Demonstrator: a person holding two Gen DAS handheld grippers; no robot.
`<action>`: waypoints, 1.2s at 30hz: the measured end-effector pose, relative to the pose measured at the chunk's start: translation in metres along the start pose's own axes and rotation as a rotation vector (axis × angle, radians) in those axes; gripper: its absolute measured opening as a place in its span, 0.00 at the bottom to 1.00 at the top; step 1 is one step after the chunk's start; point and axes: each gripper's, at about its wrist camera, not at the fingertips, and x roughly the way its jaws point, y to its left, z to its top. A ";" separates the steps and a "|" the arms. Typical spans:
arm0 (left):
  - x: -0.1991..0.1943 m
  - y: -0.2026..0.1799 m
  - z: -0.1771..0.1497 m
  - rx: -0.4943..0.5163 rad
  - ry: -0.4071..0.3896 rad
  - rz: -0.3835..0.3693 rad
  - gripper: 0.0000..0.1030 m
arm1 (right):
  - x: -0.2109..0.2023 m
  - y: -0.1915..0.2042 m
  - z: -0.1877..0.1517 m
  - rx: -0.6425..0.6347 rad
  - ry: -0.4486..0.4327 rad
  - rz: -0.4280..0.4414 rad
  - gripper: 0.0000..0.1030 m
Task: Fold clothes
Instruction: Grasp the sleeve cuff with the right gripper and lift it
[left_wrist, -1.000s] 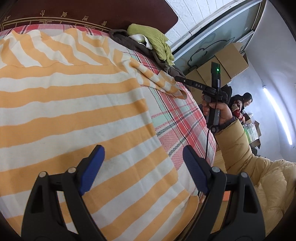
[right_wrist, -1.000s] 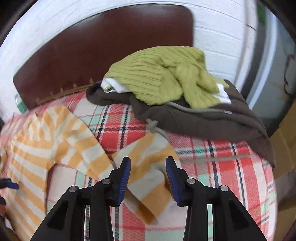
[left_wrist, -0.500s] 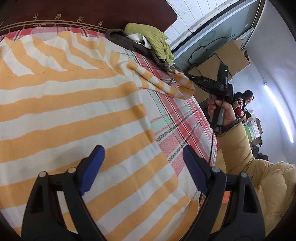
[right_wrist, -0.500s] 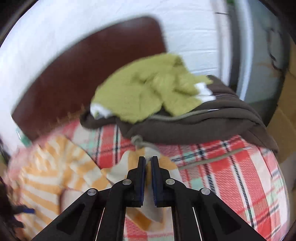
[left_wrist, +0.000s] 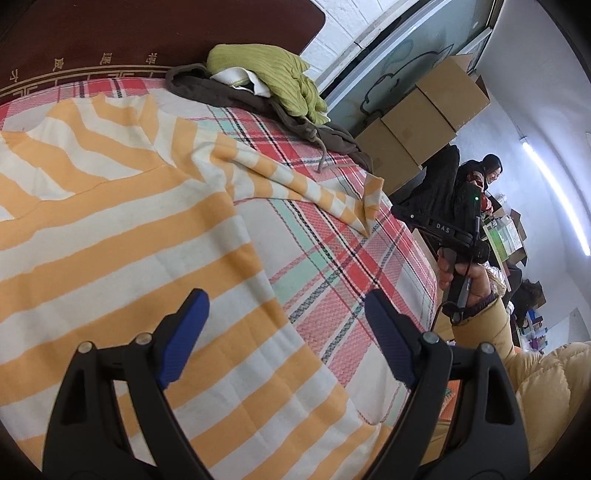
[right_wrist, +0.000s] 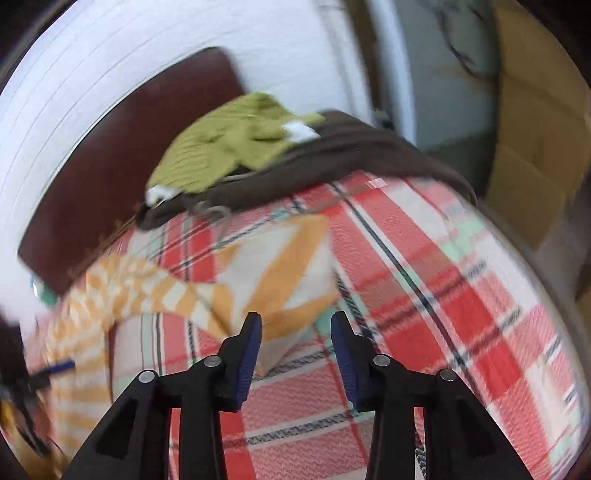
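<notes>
Left gripper (left_wrist: 286, 332): jaws spread wide and empty, poised above the body of the orange-and-white striped shirt (left_wrist: 122, 236), with no visible contact. The shirt lies flat across the plaid bedspread (left_wrist: 332, 266), its body toward the left side of the bed; its sleeve (left_wrist: 314, 192) stretches toward the bed's right edge, where the cuff rests crumpled on the plaid.

Right gripper (right_wrist: 295, 350): jaws parted, nothing between them, the blue pads (right_wrist: 251, 354) just short of the sleeve cuff (right_wrist: 273, 273); the right wrist view is motion-blurred. Half a second earlier these jaws were pinched shut on the cuff and the sleeve end was raised; now the cuff lies released on the bedspread and the jaws stand apart. The left gripper's opening is unchanged.

At the bed's head edge, against the dark headboard (left_wrist: 147, 33), a green knit (left_wrist: 266, 74) lies piled on a brown garment (left_wrist: 229, 96). Cardboard boxes (left_wrist: 424, 122) stand beyond the right edge.
</notes>
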 end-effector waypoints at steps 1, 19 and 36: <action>0.001 -0.001 0.000 0.000 0.001 0.000 0.84 | -0.001 0.015 0.000 -0.091 -0.011 -0.020 0.42; 0.005 -0.006 0.008 -0.014 -0.012 0.029 0.84 | 0.057 0.054 0.042 -0.300 0.063 0.057 0.03; 0.011 0.006 0.023 -0.045 -0.035 0.036 0.84 | 0.046 -0.021 0.019 0.162 -0.033 0.046 0.74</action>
